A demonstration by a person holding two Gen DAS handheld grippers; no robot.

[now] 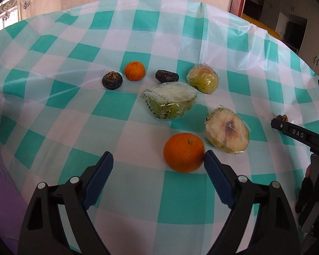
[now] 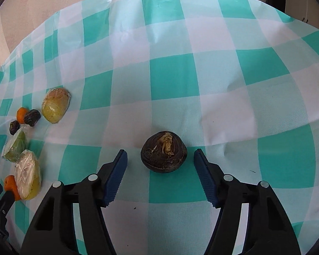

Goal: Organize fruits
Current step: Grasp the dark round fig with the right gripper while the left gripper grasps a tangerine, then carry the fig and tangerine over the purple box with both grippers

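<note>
Right now the right gripper (image 2: 160, 165) is straddling a dark water chestnut (image 2: 164, 152) on the checked tablecloth (image 2: 223, 63), jaws parted with clear gaps on both sides, gripping nothing. Meanwhile the left gripper (image 1: 158, 163) is standing wide, its right pad (image 1: 212, 165) apparently touching the near orange (image 1: 184, 152), which is lying at about one o'clock from the claw's centre, outside the jaws. Closing from here is likely risking a nudge that rolls the orange into the wrapped apple half (image 1: 227, 135) at two o'clock. The round chestnut could also be squirting forward.
</note>
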